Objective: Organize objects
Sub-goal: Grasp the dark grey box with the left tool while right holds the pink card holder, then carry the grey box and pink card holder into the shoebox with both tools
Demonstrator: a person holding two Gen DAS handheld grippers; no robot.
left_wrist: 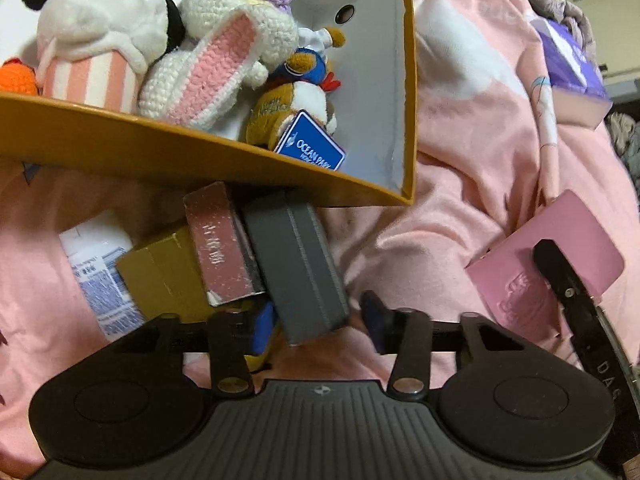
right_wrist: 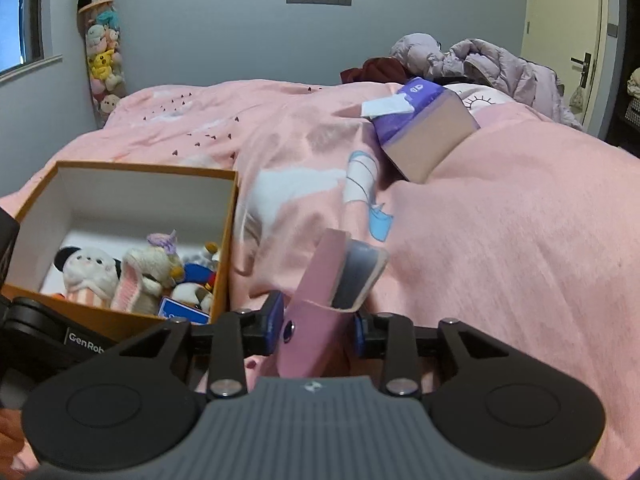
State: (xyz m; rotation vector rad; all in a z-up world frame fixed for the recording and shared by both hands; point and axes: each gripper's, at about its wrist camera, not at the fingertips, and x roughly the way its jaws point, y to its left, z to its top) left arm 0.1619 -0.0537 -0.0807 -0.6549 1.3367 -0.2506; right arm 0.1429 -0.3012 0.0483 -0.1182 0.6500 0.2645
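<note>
Your left tool [left_wrist: 316, 322] hangs released around the grey case [left_wrist: 298, 268], with small boxes [left_wrist: 192, 264] crowding its left. Your right tool [right_wrist: 318, 326] sits loose about the pink case [right_wrist: 316, 312]. The toy box [left_wrist: 256, 160] stands just beyond on the bed [right_wrist: 500, 240].

Pink bedspread [right_wrist: 500, 208], lilac puffer jacket [right_wrist: 480, 60] near the door [right_wrist: 560, 32], plush toys hanging [right_wrist: 102, 48] by the grey wall [right_wrist: 240, 32].

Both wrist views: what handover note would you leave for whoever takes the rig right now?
Left tool: open around the grey box, one pad clear of it.
Right tool: pink case between its pads; grip unclear.
Done: plush toys are in the orange box on the bed.
Left: grey box, small boxes beside it and pink case, all still outside the orange box.
</note>
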